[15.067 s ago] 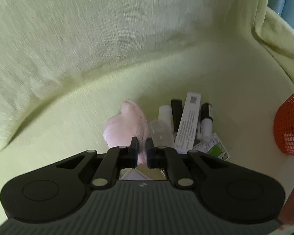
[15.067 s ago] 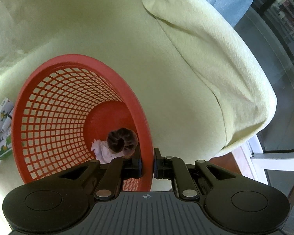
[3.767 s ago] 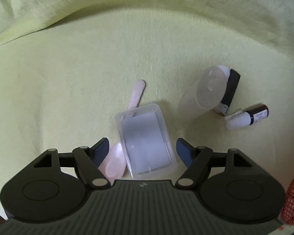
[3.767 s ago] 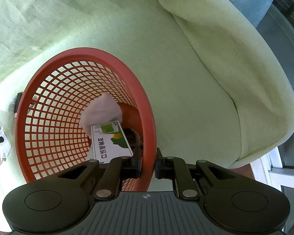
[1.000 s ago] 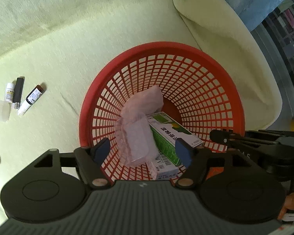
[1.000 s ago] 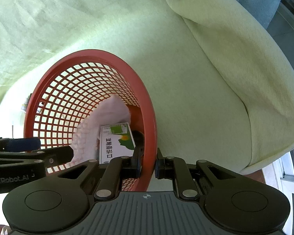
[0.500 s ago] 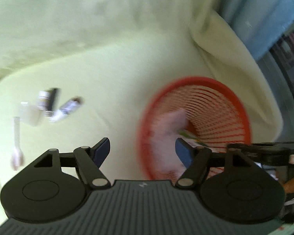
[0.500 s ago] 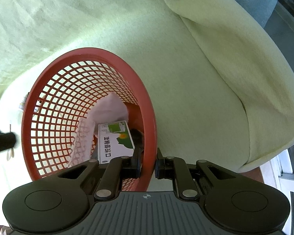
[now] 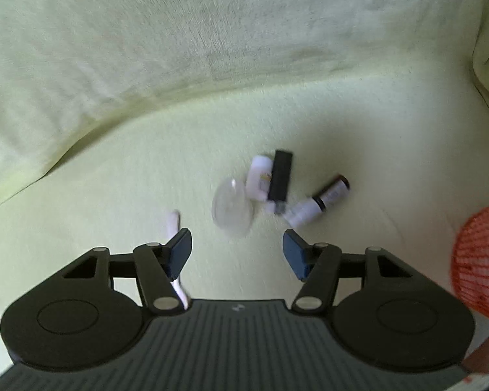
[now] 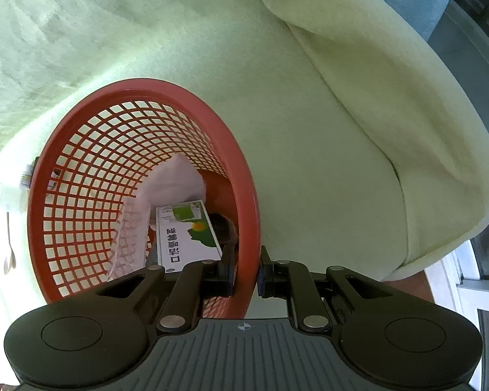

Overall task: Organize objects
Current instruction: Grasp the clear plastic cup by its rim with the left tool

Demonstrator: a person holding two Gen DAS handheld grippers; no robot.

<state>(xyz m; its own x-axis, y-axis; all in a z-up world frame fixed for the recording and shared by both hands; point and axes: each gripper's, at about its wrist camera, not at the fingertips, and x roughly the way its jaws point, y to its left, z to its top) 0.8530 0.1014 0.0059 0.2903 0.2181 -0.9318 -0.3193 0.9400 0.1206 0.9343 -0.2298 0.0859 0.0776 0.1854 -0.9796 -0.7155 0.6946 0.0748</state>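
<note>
The red mesh basket [image 10: 140,176] stands on a sofa seat draped in a pale yellow-green blanket [image 10: 309,179], and it already holds part of the sorting: a green-and-white carton with printed characters [image 10: 185,228] lying flat, a pale pink soft bundle [image 10: 176,179] behind it, a clear plastic piece [image 10: 130,234] leaning against the inner mesh, and something dark and rounded [image 10: 225,224] half hidden beneath the carton, too obscured to name. By the look of it the job is somewhere past the middle, with a handful of small items left out on the blanket to the basket's left: a clear round-ended container [image 9: 233,208], a white bottle [image 9: 259,177] touching it, a black bar-shaped item [image 9: 280,176] lying along the white bottle, a small brown vial with a white cap [image 9: 321,202] just beside those, and a pale pink spoon [image 9: 172,224] whose lower part runs under the claw body. The right claw [image 10: 246,270] is clamped on the near rim of the basket, one finger inside the mesh and one outside, steadying it. The left claw [image 9: 237,254] hangs over the loose cluster, its jaws about half open and closing, with nothing between them; the clear container lies just ahead of the gap. The basket's edge shows at the far right of the left wrist view, near the vial but not touching it.
</note>
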